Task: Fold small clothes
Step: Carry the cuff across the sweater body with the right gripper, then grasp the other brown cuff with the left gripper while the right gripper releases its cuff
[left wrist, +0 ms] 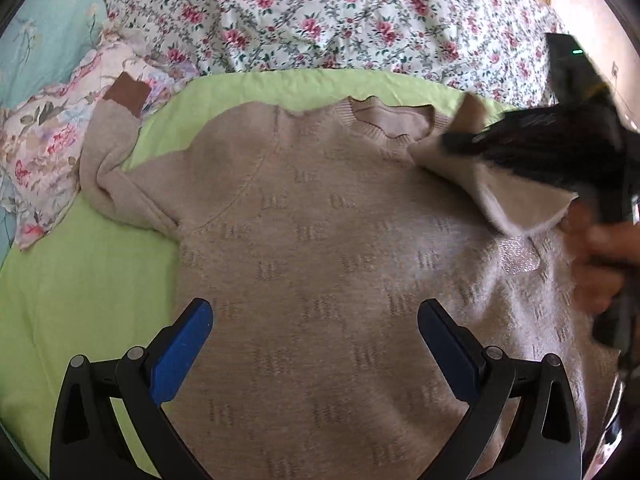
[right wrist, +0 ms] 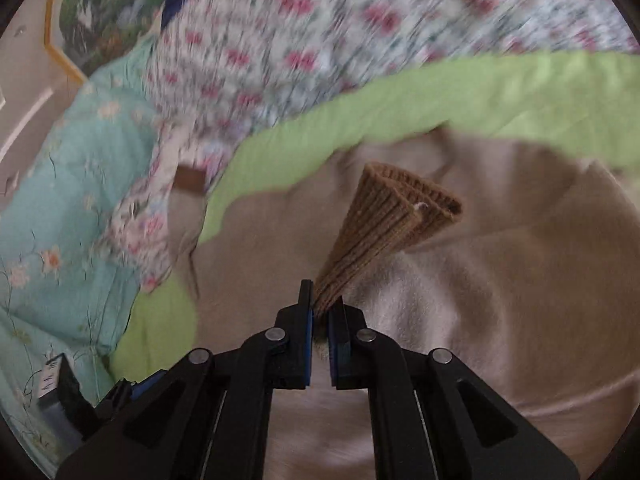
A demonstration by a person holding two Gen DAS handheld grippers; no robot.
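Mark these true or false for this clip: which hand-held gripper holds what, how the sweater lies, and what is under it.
1. The right hand-held gripper is shut on the brown cuff. True.
2. The left hand-held gripper is clamped on the collar. False: it is open, over the sweater body.
3. The sweater lies on a green sheet. True.
4. Both sleeves are already folded in. False: the other sleeve is spread out to the side.
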